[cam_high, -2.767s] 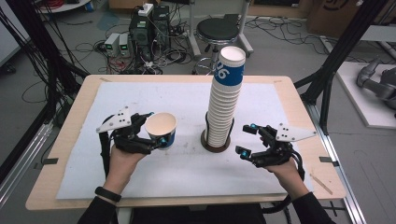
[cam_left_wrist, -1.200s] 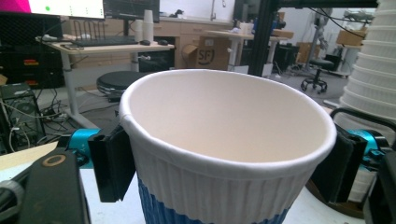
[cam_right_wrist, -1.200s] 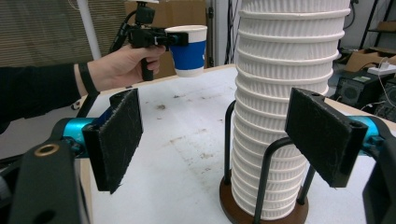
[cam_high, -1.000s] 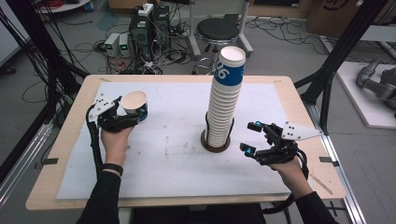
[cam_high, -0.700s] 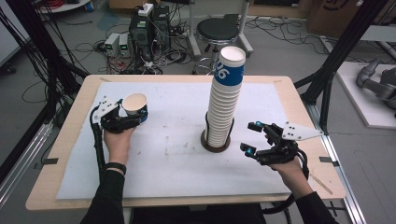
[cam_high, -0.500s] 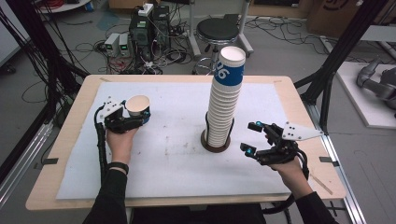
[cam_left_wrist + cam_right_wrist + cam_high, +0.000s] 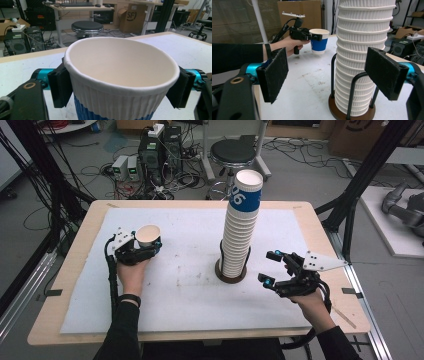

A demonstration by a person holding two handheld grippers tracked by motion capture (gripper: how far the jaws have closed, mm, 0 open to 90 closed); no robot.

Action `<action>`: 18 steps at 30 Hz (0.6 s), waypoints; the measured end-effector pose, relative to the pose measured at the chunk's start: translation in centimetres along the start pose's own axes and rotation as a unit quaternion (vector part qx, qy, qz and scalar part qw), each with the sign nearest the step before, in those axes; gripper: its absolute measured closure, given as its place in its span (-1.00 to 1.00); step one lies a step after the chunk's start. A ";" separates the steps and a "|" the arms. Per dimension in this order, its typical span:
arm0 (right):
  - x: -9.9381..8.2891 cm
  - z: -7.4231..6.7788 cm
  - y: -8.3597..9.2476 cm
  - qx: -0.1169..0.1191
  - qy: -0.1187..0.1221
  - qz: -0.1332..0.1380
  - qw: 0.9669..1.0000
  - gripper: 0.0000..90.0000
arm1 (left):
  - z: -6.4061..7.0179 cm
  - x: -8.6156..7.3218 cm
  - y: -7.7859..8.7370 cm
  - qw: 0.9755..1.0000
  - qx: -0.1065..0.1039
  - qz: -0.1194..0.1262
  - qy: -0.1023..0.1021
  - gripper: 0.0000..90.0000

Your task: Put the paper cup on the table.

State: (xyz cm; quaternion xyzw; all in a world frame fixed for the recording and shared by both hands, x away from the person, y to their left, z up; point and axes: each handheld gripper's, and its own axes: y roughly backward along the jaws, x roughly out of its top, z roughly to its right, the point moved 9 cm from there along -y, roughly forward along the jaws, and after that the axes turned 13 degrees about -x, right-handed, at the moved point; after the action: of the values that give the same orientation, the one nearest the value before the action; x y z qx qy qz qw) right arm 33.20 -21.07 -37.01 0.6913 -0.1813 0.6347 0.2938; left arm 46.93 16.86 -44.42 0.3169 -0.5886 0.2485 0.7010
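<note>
**Single cup held upright near the table's left edge, tall stack standing at the centre**

The left gripper (image 7: 148, 251) clamps a paper cup (image 7: 148, 236) just below its rolled rim. In the left gripper view the two black pads press flat on opposite sides of the cup (image 7: 120, 82), whose white ribbed upper wall gives way to a blue band lower down; its mouth faces up and the inside is bare. The jaws have just been closing a little further, with the cup between them. In the right gripper view the cup (image 7: 319, 41) hangs upright with its base slightly above the white mat, though whether it quite touches I cannot tell. It sits over the left part of the mat (image 7: 190, 285), nearer the table's far-left corner than its near edge. The person's left hand (image 7: 132, 272) reaches in from the near edge, a dark sleeve and a wristband behind it.

The stack of paper cups (image 7: 241, 227) rises at the middle of the table (image 7: 65, 285), nested in a wire holder on a round dark wooden base (image 7: 231, 276). The topmost cup carries a blue band with white figures.

The right gripper (image 7: 272, 268) hovers right of the stack, towards the table's right edge, its jaws apart and holding nothing. In the right gripper view its pads stand on either side of the lower stack (image 7: 362, 60) without touching it; the stack lies farther off than the pads.

A round black stool (image 7: 239, 152) and cabled equipment stand on the floor beyond the far edge.
</note>
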 end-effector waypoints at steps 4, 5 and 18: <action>0.0 -0.1 -0.1 0.001 0.001 -0.001 1.000 -0.56 | -0.2 -0.7 -0.1 1.000 0.001 -0.006 0.010 -0.52; 0.0 -0.1 -0.1 0.001 0.001 -0.001 1.000 -0.56 | -0.2 -0.8 -0.2 1.000 0.001 -0.010 0.010 -0.52; 0.0 0.0 0.1 -0.001 0.000 0.001 1.000 -0.56 | -0.6 -1.8 -0.6 0.999 0.009 -0.024 0.018 -0.52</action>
State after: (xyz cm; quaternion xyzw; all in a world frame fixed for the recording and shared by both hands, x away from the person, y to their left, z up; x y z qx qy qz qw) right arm 33.18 -21.15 -37.00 0.6909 -0.1827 0.6349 0.2937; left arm 47.44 16.91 -46.34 0.3330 -0.5655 0.2424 0.7146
